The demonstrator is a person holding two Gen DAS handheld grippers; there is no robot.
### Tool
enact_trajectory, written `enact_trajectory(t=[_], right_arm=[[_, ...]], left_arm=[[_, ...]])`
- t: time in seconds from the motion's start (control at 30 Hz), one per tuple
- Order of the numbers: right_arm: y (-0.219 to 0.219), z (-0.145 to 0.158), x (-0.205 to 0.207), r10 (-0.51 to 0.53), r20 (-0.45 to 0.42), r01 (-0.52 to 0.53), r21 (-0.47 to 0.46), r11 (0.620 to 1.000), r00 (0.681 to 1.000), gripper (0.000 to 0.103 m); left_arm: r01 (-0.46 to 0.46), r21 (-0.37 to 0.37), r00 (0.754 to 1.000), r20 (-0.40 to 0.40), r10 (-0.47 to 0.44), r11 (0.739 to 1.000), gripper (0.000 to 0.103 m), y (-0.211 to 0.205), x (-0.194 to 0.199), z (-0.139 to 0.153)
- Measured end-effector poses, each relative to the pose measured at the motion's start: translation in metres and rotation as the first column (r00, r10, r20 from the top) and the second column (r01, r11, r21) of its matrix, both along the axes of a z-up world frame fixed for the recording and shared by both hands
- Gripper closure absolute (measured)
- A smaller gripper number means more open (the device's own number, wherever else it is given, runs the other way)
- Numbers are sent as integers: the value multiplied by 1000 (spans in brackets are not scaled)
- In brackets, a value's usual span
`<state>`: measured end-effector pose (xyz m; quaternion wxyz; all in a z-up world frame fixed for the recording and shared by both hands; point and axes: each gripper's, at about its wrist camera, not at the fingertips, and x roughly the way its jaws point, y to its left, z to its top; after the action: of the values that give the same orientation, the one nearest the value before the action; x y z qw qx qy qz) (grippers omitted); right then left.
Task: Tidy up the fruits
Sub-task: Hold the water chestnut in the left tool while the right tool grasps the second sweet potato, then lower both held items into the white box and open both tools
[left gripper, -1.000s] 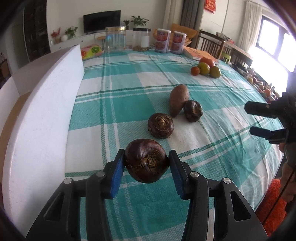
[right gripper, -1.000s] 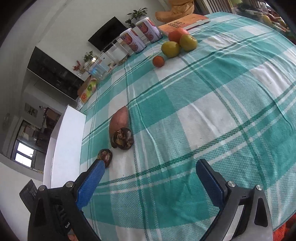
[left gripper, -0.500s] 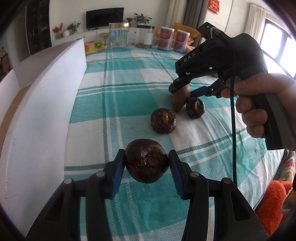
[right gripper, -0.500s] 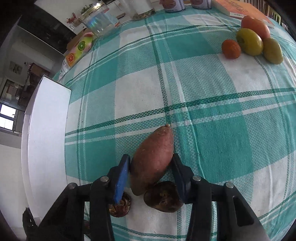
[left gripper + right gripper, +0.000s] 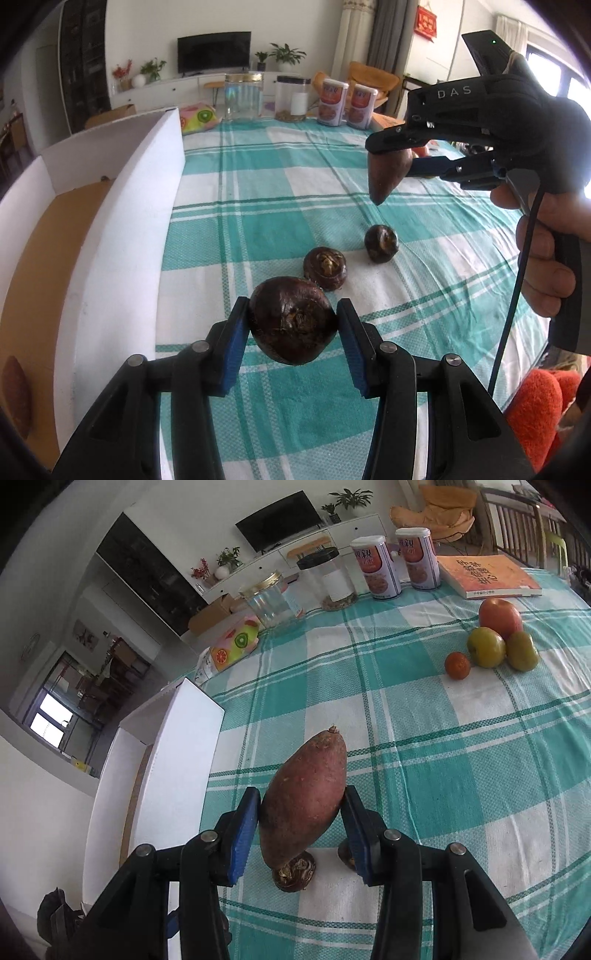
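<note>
Teal-and-white plaid tablecloth (image 5: 461, 760)
Reddish-brown sweet potato (image 5: 304, 797), dark maroon water chestnut (image 5: 293, 325), blue pads (image 5: 232, 349), white box (image 5: 122, 229).

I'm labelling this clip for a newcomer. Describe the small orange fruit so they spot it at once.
On the teal checked tablecloth, look in front of the orange book for a cluster of four fruits. The small orange fruit sits at its left end, beside a green apple. It is the smallest, and the only orange one.
</note>
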<state>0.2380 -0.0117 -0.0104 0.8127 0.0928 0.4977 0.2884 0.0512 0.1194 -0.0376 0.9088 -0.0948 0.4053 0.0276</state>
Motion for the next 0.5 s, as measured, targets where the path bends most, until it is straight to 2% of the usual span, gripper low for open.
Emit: enact_trajectory(t=[0.07,0.1,0.17,0.2,0.27,0.37,0.43,0.5], right_arm=[[8,2,-13,20,30,-19,-37,999,999,58],[13,5,-19,34,38,-32,-41,999,999,58],[26,16,-34,78,38,-78,-2,997,996,58],[35,25,-43,108,41,-109,27,994,993,58],[62,44,-65,183,57,-187,79,979,981,58],[111,63,-101,309,68,-316,144,938,949,58],[146,64,-123,396,50,-398,170,902,917,58],[177,54,-143,458,20,-455,170,874,889,57]], left_arm=[[34,-130,999,-4,-35,991,54,7,-11,11],[50,-209,999,0,-51,977,54,13,-20,18],[68,-319,998,26,-63,945,54,27,-40,37],[69,-346,997,46,-56,936,54,35,-51,48],[38,-340,996,91,-8,940,54,58,-72,71],[-90,-288,983,127,131,953,54,103,-100,92],[-207,-229,963,120,239,951,54,134,-114,92],[-326,-169,935,85,343,930,54,161,-124,80]])
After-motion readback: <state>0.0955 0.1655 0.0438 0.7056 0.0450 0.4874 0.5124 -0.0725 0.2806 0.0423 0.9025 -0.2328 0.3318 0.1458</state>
